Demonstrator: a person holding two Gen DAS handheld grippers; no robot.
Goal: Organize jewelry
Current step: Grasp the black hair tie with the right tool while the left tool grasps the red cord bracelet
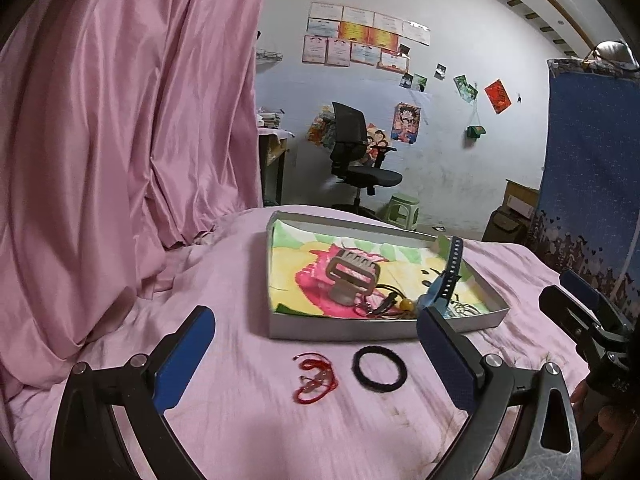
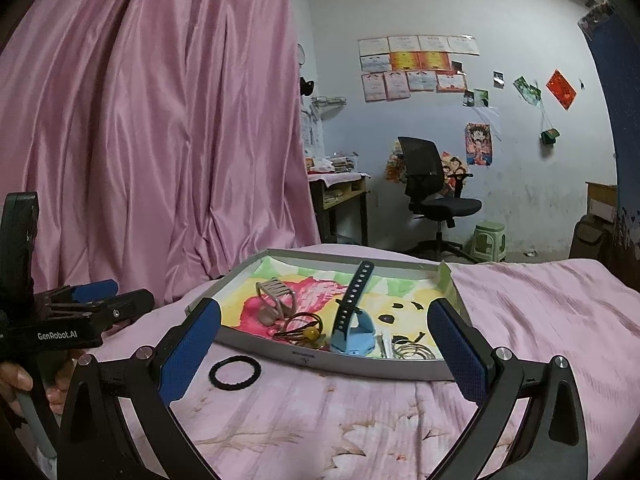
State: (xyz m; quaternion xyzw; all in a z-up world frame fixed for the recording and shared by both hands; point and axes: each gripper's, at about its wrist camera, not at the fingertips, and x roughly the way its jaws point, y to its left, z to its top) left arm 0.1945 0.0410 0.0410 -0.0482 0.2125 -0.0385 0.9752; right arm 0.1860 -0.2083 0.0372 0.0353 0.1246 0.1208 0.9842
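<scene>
black hair tie [image 1: 379, 368] beside tray [image 1: 340, 330]

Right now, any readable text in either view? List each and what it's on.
"GenRobot.AI": white print on the black body of the left gripper, right wrist view.
Small mark on the front wall of the tray: too small to read.
Certificates on the wall: blurred, unreadable.
Embossed mark on the right gripper: unreadable.

Both grippers — left gripper [image 1: 314, 358], right gripper [image 2: 324, 350] — have black angular frames, textured blue finger pads, silver round screws; white "GenRobot.AI" lettering marks one black body
</scene>
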